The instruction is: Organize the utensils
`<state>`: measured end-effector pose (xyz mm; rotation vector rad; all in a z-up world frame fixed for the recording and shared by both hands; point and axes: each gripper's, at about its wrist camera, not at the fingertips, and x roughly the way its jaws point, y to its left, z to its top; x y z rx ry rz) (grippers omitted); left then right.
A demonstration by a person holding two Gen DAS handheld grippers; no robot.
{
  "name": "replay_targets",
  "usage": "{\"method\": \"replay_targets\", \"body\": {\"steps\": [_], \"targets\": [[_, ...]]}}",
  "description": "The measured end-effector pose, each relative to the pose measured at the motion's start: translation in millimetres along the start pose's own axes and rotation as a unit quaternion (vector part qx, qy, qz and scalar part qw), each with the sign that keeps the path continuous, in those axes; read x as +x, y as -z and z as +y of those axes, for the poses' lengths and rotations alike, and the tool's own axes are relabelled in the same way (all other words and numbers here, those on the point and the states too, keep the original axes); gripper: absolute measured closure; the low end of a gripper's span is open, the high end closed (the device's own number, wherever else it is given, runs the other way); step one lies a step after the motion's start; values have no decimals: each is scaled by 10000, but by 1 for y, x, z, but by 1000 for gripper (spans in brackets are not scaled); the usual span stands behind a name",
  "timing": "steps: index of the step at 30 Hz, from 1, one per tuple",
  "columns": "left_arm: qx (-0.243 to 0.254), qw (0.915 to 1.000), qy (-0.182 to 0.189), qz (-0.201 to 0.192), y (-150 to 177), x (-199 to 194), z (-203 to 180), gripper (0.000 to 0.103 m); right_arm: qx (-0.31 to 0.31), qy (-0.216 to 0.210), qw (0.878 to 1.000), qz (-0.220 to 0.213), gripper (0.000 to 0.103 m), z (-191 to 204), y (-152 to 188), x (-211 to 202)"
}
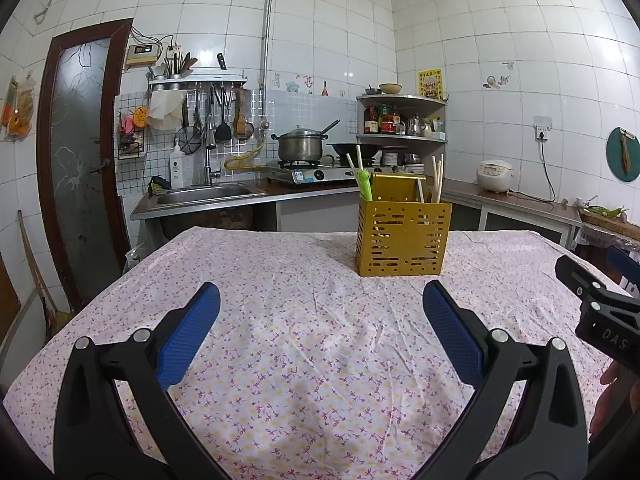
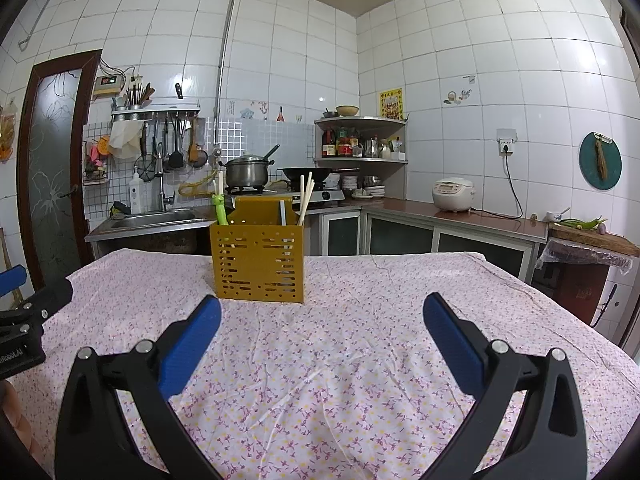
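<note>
Both claws hover empty above the counter (image 1: 304,320) draped in a pink floral cloth: the left claw (image 1: 320,304) and right claw (image 2: 322,314) each have blue pads spread wide apart. The perforated yellow metal utensil holder (image 1: 403,240) stands upright toward the far edge, holding pale chopsticks (image 1: 438,180) and a green plastic utensil (image 1: 365,186).

The yellow holder (image 1: 402,240) is hiding the bottom ends of the chopsticks (image 1: 438,182) and the green utensil (image 1: 365,186) standing inside it. Through its little slots, what is inside is looking too small to tell. To the right of the holder, the picture's edge is cutting off the right gripper (image 1: 600,300) and a hand (image 1: 614,396) below it.
</note>
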<state>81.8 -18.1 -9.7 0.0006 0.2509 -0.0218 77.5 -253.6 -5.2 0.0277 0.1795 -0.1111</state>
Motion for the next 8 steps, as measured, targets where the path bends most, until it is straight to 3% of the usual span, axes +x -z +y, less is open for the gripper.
{"method": "replay_targets", "body": {"steps": [8], "targets": [[-24,10000,35,69,0,0,0,5,-2,9,10000,5,4,-1,-2,2]]}}
